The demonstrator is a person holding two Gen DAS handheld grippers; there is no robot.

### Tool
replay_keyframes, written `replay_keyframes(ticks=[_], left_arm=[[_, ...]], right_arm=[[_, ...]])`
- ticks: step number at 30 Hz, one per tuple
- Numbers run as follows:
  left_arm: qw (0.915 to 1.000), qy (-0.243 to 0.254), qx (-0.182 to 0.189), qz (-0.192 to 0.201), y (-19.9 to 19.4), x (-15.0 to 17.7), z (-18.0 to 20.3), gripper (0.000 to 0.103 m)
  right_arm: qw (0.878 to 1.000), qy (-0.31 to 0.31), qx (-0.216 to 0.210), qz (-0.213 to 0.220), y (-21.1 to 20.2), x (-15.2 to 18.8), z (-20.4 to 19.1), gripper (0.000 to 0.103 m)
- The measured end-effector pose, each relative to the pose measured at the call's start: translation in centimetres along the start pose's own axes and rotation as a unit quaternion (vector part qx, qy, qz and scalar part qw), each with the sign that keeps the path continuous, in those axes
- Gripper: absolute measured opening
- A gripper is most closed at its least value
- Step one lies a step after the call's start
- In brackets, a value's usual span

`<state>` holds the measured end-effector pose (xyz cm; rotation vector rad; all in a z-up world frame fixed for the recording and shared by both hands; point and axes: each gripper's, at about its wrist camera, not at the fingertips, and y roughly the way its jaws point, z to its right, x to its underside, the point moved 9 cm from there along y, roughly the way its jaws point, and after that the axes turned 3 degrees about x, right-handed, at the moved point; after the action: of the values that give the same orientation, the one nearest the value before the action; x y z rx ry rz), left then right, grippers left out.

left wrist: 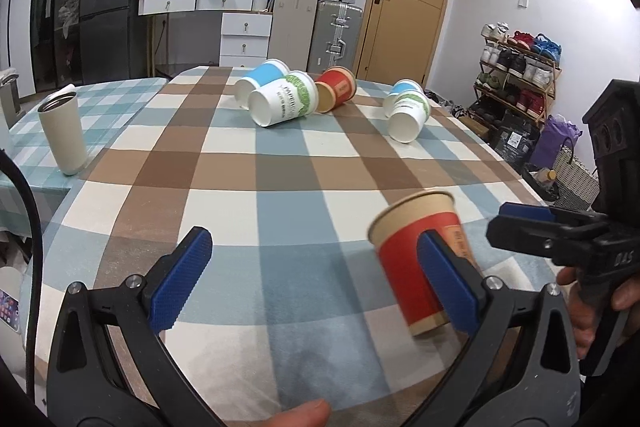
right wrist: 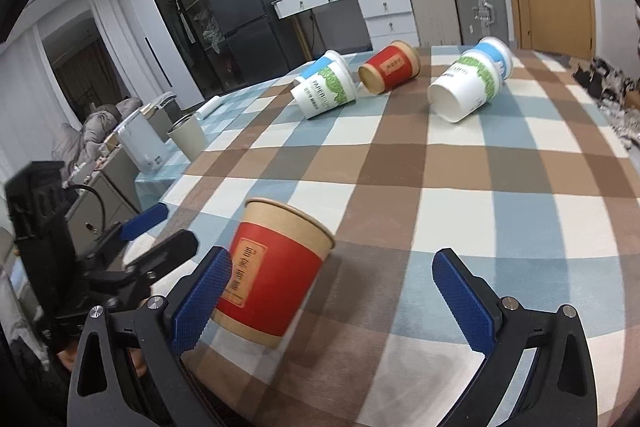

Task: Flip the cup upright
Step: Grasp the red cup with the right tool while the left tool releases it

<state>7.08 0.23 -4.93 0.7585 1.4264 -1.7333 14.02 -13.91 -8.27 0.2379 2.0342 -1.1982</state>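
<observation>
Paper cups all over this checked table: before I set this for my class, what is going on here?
A person holds two handheld grippers over a checked tablecloth. The near red paper cup stands mouth-up, slightly tilted, between the left gripper and right gripper; both have jaws open, neither clamping it. Farther back, five paper cups lie on their sides: another red cup and four white ones. A beige tumbler stands upright at the left.

Even, soft indoor light; faint shadows cast on tablecloth. Near red cup smeared by motion blur (both views). Strong fisheye bending, dark vignette at corners.
</observation>
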Motion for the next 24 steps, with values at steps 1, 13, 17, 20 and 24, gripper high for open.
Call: replay_keyframes(ticks=[1, 13, 17, 20, 24], left_arm=[[1.0, -0.003, -0.002, 0.0, 0.2, 0.1, -0.5, 0.102], [0.9999, 0.007, -0.002, -0.012, 2.4, 1.1, -1.3, 0.102], [0.9999, 0.01, -0.001, -0.012, 2.5, 1.2, -1.1, 0.102], [0.9999, 0.008, 0.001, -0.014, 2.5, 1.2, -1.1, 0.102], [0.9999, 0.005, 0.003, -0.014, 2.6, 1.2, -1.2, 0.102]], right_arm=[[1.0, 0.005, -0.006, -0.007, 0.2, 0.0, -0.2, 0.103], [0.993, 0.055, -0.07, -0.082, 3.6, 0.0, -1.8, 0.092], [0.986, 0.078, -0.09, -0.112, 4.8, 0.1, -1.9, 0.09], [0.982, 0.089, -0.106, -0.129, 5.5, 0.1, -2.1, 0.089], [0.977, 0.099, -0.118, -0.148, 6.0, -0.1, -2.1, 0.086]])
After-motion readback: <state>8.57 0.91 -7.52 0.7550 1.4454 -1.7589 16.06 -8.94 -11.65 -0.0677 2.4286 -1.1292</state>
